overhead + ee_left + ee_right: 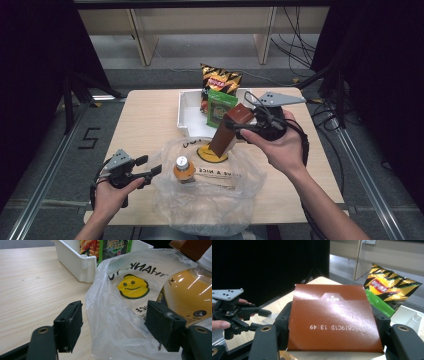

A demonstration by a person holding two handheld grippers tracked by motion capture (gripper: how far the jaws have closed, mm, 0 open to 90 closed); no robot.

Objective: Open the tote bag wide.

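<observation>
Two grippers in use over a light wooden table [145, 120]. Right gripper [239, 127] clenched on a brown carton [230, 131], jaws pressed on its two sides; carton held tilted in the air above the open mouth of a clear plastic bag [210, 192], its lower end near the yellow smiley print [212, 155] on the bag. Left gripper [150, 167] released, jaws wide apart, at the bag's left edge; in the left gripper view a fold of bag film lies between the jaws, contact with the pads cannot be told. Orange bottle [184, 170] with a pale cap stands upright inside the bag, just right of the left gripper and close beside the carton's path. White tray [184, 112] sits behind the bag, holding an upright green packet [220, 107] and a yellow-and-black chip bag [220, 79]; both stand right behind the raised carton. Cables [295, 30] lie on the floor beyond the table.
</observation>
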